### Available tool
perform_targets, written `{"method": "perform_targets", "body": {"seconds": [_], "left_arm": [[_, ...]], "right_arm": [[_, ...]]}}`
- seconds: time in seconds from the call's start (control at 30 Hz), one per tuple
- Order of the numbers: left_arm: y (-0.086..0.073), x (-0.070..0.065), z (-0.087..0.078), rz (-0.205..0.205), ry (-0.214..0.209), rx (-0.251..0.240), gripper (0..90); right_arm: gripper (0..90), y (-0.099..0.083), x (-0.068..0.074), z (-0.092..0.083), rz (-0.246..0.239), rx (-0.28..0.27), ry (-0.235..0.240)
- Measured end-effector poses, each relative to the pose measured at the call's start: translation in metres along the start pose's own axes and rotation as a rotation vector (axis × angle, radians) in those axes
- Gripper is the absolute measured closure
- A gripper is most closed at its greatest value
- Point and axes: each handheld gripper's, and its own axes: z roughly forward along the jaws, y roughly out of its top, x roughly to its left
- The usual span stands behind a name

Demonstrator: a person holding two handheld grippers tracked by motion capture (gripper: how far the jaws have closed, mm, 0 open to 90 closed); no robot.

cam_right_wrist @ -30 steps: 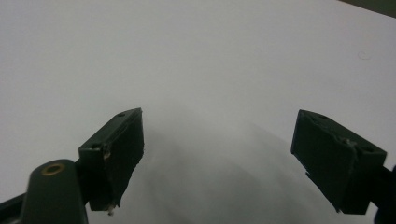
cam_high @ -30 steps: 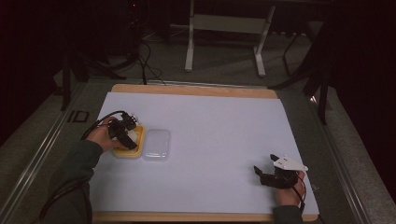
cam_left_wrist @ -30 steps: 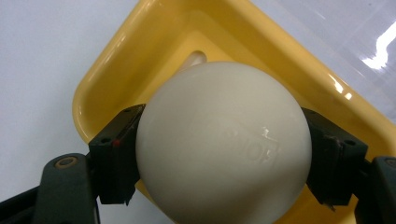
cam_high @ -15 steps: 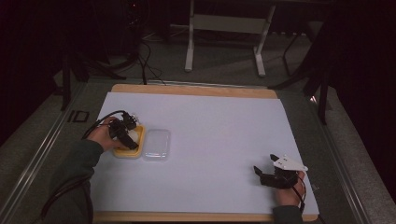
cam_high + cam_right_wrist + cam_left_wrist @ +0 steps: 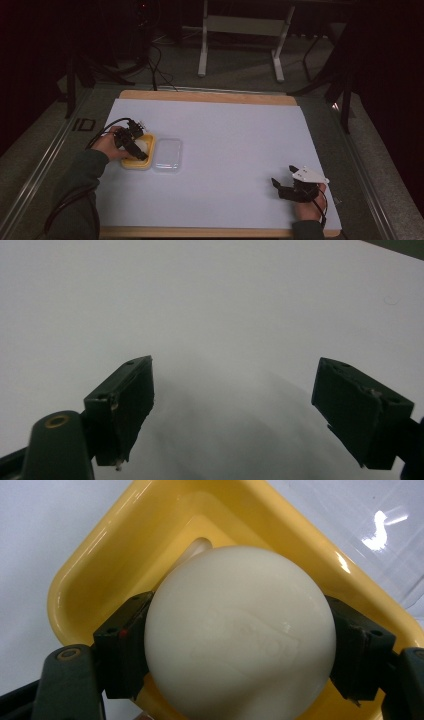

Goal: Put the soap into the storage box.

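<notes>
In the left gripper view, the left gripper is clasping a smooth cream-white ball at centre frame, its pads pressing either side, over a shallow yellow plastic tray; judging by that hover, the ball is being lowered into or lifted from the tray. In the high view's left middle, a clear plastic lid is lying just beside the tray. At lower right, the right gripper is resting released on the white table sheet, likely waiting.
</notes>
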Motion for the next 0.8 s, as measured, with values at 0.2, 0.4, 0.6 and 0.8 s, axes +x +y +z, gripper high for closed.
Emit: {"method": "perform_targets", "body": {"seconds": [0.2,0.4,0.6,0.8], "left_arm": [[-0.0007,0.0001,0.0004,-0.018,-0.006,-0.011,22.1],[0.0004,-0.0003,0.0002,-0.026,-0.003,-0.002,22.2],[0.0011,-0.0002,-0.0003,-0.038,-0.004,0.005,22.3],[0.001,-0.002,-0.0009,-0.036,0.003,0.013,22.1]], "right_arm": [[17.0,0.0001,0.0003,0.0003,-0.008,0.003,0.003],[17.0,0.0004,0.0013,0.0008,-0.017,0.009,0.006],[17.0,0.0004,0.0017,0.001,-0.02,0.01,0.007],[17.0,0.0006,0.0021,0.0012,-0.024,0.013,0.006]]}}
